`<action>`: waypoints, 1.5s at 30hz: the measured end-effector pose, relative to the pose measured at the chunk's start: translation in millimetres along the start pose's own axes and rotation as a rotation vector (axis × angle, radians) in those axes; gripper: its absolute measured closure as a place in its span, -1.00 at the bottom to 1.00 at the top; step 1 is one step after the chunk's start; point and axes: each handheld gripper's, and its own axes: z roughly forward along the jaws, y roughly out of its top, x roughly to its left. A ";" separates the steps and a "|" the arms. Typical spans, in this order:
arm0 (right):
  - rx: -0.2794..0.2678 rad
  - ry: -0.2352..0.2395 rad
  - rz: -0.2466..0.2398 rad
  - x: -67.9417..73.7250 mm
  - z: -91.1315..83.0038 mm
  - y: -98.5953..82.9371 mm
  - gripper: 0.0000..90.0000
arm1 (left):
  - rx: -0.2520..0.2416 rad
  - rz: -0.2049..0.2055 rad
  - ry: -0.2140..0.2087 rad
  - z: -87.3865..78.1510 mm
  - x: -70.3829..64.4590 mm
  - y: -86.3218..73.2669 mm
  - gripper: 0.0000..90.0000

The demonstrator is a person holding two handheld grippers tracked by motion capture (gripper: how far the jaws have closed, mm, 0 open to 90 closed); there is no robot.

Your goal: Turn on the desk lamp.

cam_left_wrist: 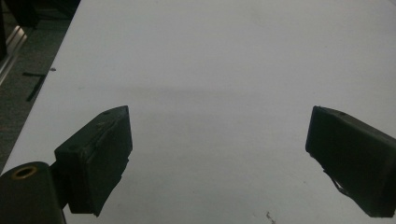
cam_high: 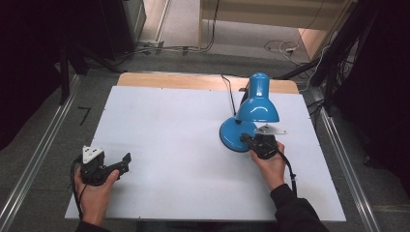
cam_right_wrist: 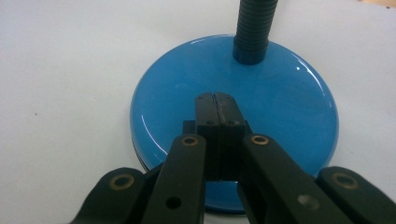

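A blue desk lamp stands at the right of the white table (cam_high: 169, 125), its shade (cam_high: 257, 104) tipped over its round base (cam_high: 231, 137). My right gripper (cam_high: 245, 139) is shut, jaws pressed flat together with nothing between them. In the right gripper view its tips (cam_right_wrist: 215, 96) rest over the glossy blue base (cam_right_wrist: 289, 107), just in front of the ribbed black neck (cam_right_wrist: 254, 28). A small black part (cam_right_wrist: 188, 126) shows beside the jaws on the base; I cannot tell what it is. My left gripper (cam_high: 126, 162) is open at the table's front left, over bare white surface (cam_left_wrist: 219, 116).
The lamp's black cord (cam_high: 231, 94) runs from the base toward the table's back edge. Metal rails (cam_high: 34, 159) line both sides of the table. Cables lie on the floor beyond the far edge (cam_high: 280, 47).
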 end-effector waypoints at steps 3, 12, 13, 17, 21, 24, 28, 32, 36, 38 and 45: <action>0.003 0.001 0.001 0.2 0.7 -0.3 0.95 | 0.000 0.001 0.000 0.0 0.3 0.0 -0.83; 0.002 -0.004 -0.010 0.9 2.0 -1.2 0.95 | -0.001 -0.002 -0.001 -0.4 0.2 0.1 -0.83; 0.002 -0.006 -0.015 1.5 1.7 -1.4 0.95 | -0.002 -0.002 0.000 -0.5 0.3 0.1 -0.83; 0.000 -0.009 -0.024 2.7 1.7 -2.1 0.95 | -0.002 -0.003 0.000 -0.8 0.2 0.0 -0.83; 0.005 -0.013 -0.028 3.6 1.4 -2.8 0.96 | -0.002 -0.002 0.001 -1.2 0.4 -0.1 -0.83; 0.011 -0.015 -0.043 4.3 1.8 -4.5 0.96 | -0.003 -0.001 0.000 -1.4 0.5 -0.1 -0.83; 0.011 -0.015 -0.041 4.6 1.7 -4.5 0.96 | -0.003 0.000 0.001 -1.4 0.3 0.0 -0.83; 0.011 -0.014 -0.036 4.3 1.7 -4.4 0.96 | -0.003 0.000 0.000 -1.1 0.2 0.1 -0.83; 0.011 -0.004 -0.018 3.2 1.6 -4.4 0.95 | -0.004 -0.001 0.000 -0.9 0.1 0.2 -0.83; 0.003 0.015 0.005 2.4 1.5 -4.6 0.84 | -0.004 0.001 0.000 -1.1 0.3 0.3 -0.83; -0.021 0.034 0.029 1.7 -4.3 -2.4 0.59 | -0.004 0.001 0.000 -1.3 0.7 0.4 -0.83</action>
